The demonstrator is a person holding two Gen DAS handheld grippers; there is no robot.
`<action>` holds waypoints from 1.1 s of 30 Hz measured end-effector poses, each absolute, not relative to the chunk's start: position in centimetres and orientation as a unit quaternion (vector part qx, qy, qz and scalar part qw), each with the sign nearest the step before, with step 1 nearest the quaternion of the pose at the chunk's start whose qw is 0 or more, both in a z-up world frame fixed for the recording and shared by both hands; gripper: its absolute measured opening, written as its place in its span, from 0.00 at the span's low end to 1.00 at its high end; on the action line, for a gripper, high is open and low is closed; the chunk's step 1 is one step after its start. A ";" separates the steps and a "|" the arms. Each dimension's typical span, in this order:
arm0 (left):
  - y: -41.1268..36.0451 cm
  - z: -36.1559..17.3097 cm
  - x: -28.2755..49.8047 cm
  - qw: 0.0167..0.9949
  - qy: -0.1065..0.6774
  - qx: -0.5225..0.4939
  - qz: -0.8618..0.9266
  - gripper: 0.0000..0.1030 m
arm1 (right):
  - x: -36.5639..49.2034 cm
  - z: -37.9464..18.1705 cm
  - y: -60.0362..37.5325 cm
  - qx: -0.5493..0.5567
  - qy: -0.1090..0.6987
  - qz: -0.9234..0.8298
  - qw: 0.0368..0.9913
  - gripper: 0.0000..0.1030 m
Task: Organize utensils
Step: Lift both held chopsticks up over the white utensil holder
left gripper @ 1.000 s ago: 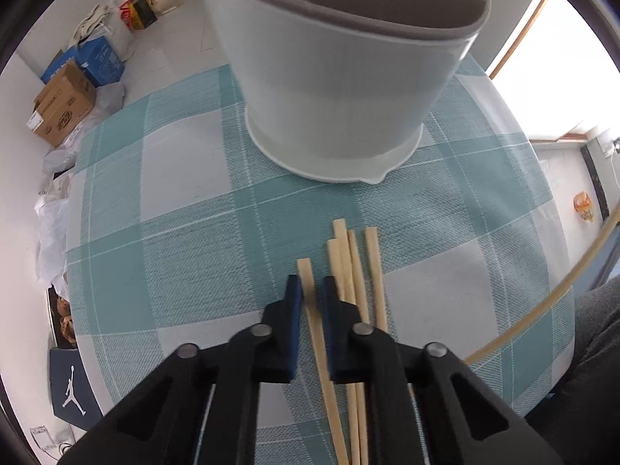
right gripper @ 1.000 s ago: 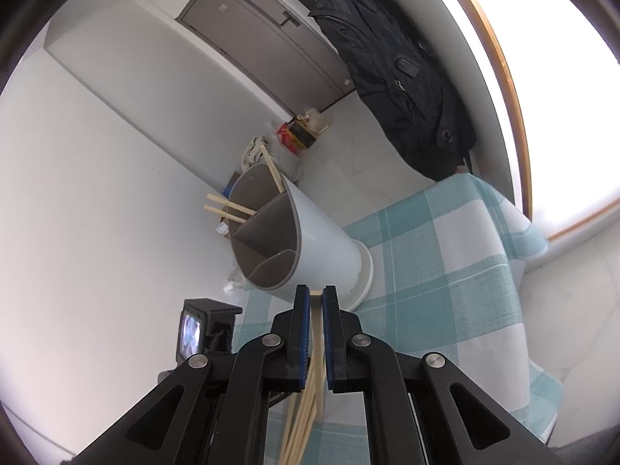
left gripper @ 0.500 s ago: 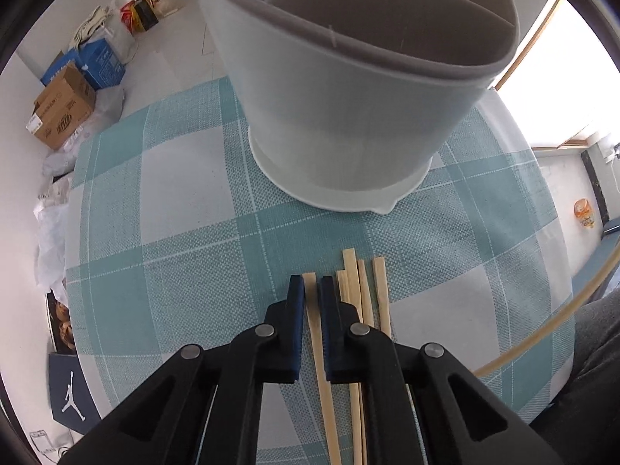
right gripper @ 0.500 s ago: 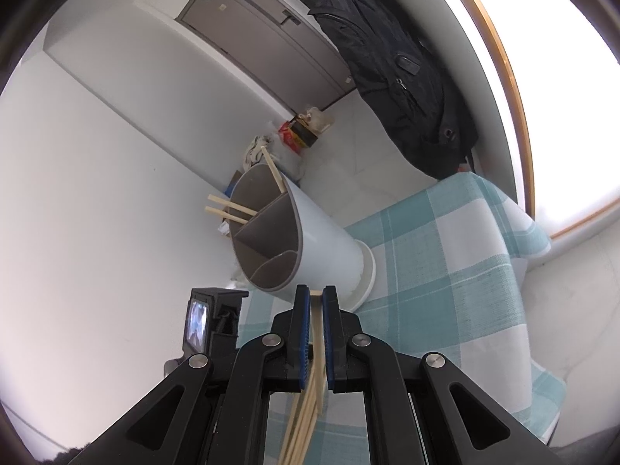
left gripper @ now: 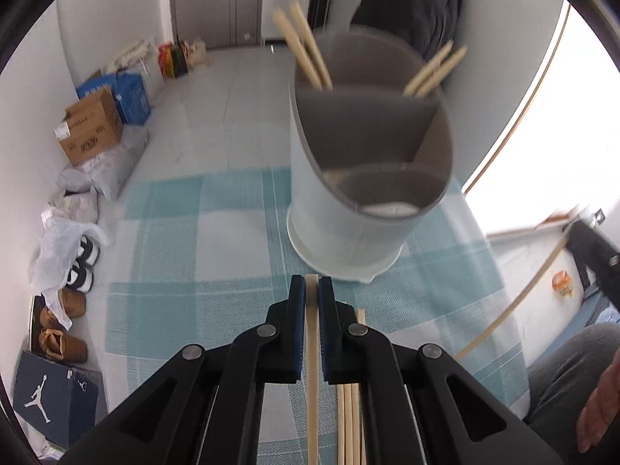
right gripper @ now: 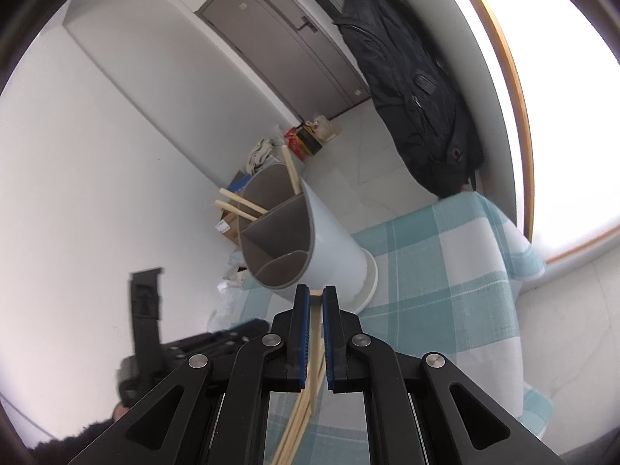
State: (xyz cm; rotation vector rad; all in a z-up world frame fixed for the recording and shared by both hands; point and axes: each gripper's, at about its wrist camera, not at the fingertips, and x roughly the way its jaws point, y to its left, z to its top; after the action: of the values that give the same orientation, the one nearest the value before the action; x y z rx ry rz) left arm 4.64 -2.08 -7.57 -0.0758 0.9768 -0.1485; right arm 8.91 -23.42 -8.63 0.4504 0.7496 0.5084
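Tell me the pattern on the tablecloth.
Teal-and-white check tablecloth; clearest in the left wrist view.

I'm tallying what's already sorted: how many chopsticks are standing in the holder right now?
4: two in the holder's back-left compartment, two in the back-right. More may lie hidden inside.

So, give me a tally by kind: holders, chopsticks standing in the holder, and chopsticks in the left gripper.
Holder: 1
Standing chopsticks, two in each back compartment: 4
Chopstick in the left gripper: 1
Total: 6
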 end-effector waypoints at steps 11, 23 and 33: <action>-0.5 -4.6 2.4 0.916 0.387 -0.072 -0.074 0.02 | 6.0 -6.6 -20.8 0.162 0.317 0.257 0.898 0.05; -0.5 -2.1 1.2 0.919 0.374 -0.072 -0.102 0.02 | 4.8 -4.0 -19.1 0.135 0.288 0.261 0.911 0.05; -0.6 -0.6 1.8 0.919 0.372 -0.070 -0.112 0.02 | 5.7 -2.2 -18.5 0.135 0.286 0.266 0.910 0.05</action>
State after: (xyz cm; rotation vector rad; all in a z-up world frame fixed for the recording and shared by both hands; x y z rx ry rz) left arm 1.81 -0.65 -0.56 -0.1445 0.7658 -0.2298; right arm 5.72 -18.48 -2.17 0.2793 0.5896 0.5492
